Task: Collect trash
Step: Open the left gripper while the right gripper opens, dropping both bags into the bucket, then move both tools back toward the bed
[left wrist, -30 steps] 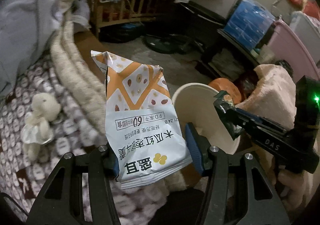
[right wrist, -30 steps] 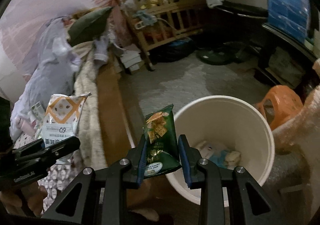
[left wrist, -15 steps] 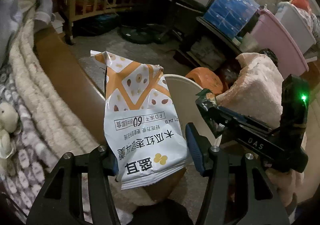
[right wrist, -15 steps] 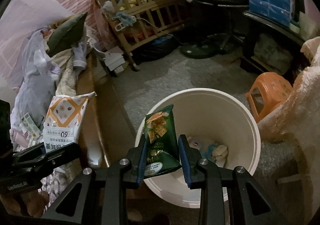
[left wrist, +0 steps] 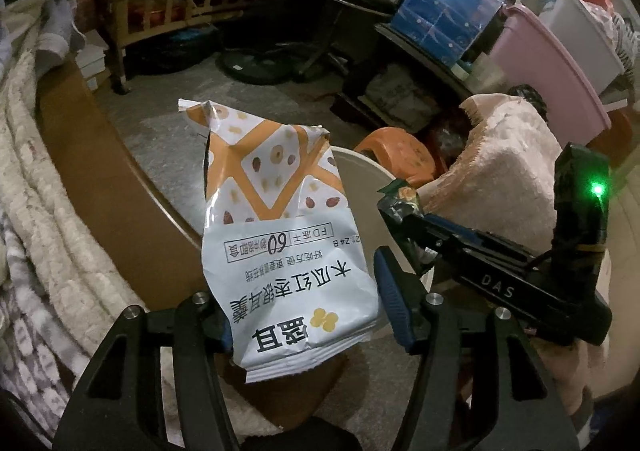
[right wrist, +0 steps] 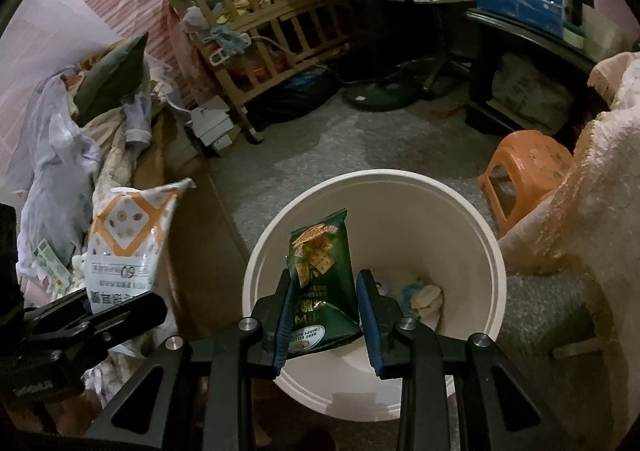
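Note:
My left gripper (left wrist: 308, 315) carries a white and orange snack bag (left wrist: 280, 231) upright; its jaws are opening, with the bag between the pads and touching them. The bag also shows in the right wrist view (right wrist: 124, 243), above the left gripper (right wrist: 96, 315) and beside the bed. My right gripper (right wrist: 325, 311) is shut on a green cracker packet (right wrist: 320, 263), held over the mouth of the white bucket (right wrist: 400, 179). In the left wrist view the bucket (left wrist: 360, 195) is partly hidden behind the bag, and the right gripper (left wrist: 404, 211) reaches in from the right with the green packet (left wrist: 404, 193).
Crumpled trash (right wrist: 426, 295) lies at the bucket's bottom. An orange stool (right wrist: 528, 167) and a pink fuzzy cover (right wrist: 592, 191) stand to the right. On the left is the bed's brown edge (left wrist: 100, 179) with blankets. A wooden crib (right wrist: 272, 39) and a fan base (right wrist: 380, 95) sit farther back.
Both grippers have moved away from the bed toward the bucket. The green packet now hangs over the bucket's mouth. The left jaws stand slightly wider around the bag.

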{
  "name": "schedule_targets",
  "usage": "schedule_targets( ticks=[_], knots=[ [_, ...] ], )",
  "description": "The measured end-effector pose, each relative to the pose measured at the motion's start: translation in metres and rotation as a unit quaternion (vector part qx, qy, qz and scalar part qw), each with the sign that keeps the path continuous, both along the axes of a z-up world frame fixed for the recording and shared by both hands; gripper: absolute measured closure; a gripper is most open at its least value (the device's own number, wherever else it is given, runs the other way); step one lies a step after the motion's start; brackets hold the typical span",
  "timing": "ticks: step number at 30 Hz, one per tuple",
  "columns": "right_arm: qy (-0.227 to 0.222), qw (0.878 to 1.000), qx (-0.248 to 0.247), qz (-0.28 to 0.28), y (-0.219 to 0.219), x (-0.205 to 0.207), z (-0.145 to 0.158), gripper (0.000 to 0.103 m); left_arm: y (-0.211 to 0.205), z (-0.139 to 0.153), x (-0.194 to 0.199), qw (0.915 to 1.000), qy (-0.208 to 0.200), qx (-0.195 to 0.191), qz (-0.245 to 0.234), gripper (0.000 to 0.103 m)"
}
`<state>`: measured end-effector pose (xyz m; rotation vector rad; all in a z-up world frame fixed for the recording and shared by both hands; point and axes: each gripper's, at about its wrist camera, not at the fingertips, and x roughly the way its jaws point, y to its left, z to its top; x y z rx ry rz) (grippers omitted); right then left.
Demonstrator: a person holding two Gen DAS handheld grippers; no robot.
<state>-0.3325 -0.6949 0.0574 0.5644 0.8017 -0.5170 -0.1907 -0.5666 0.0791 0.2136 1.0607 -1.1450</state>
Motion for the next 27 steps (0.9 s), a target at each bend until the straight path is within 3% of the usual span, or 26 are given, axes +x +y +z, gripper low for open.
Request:
schedule_targets(
  ticks=[3,4,6,14,27],
  knots=[
    [0.001,1.000,0.001,-0.010,-0.005,-0.002,-0.001,0.072,-0.003,0.000,0.000,0.9999,0.006,-0.007,-0.006,0.040],
    [0.001,1.000,0.000,-0.014,-0.006,-0.003,0.000,0.062,-0.003,0.000,0.000,0.9999,0.008,-0.008,-0.008,0.037],
    [-0.004,1.000,0.002,-0.024,-0.007,-0.005,0.001,0.051,-0.003,0.000,0.000,0.9998,0.014,-0.011,-0.012,0.030],
    [-0.005,1.000,0.012,-0.027,-0.008,-0.004,-0.001,0.051,0.003,0.000,0.000,0.9999,0.009,-0.005,-0.005,0.026],
    [-0.004,1.000,0.010,0.004,0.018,0.014,0.004,0.050,0.048,0.007,0.020,0.9979,-0.020,0.009,0.061,0.026]
  ],
)
